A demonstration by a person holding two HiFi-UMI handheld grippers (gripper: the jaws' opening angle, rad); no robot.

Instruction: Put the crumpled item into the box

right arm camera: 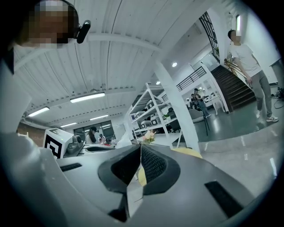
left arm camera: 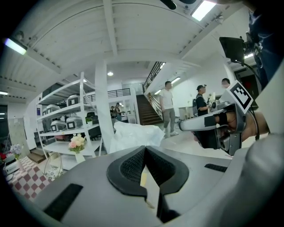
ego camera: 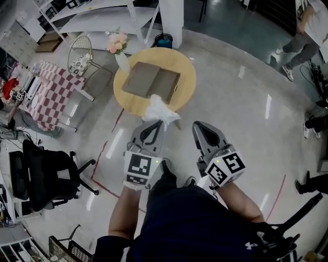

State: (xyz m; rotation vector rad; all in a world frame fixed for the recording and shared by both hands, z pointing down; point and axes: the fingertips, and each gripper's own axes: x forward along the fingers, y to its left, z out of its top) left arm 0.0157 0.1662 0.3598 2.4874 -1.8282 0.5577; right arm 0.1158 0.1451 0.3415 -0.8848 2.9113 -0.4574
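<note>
Head view: round table [ego camera: 187, 77], glossy floor [ego camera: 236, 105]; left hand-held gripper [ego camera: 155, 123] clamps crumpled item [ego camera: 158, 109]; right hand-held gripper [ego camera: 201, 126] closed.

A polished grey concrete floor [ego camera: 241, 102] spreads across the room, catching pale streaks of ceiling light, with a thin red line [ego camera: 278, 192] curving over it. A round yellow table [ego camera: 187, 77] stands near a white square column [ego camera: 171, 15]. Off to one side sit a table under a red-and-white checked cloth [ego camera: 51, 97], a white wire chair [ego camera: 80, 51] and a black office chair [ego camera: 46, 174]. White shelving racks [left arm camera: 66, 117] line the far side, where a dark staircase [left arm camera: 146, 111] climbs. Strip lights [right arm camera: 87, 97] glow on the ribbed white ceiling [left arm camera: 133, 35].
</note>
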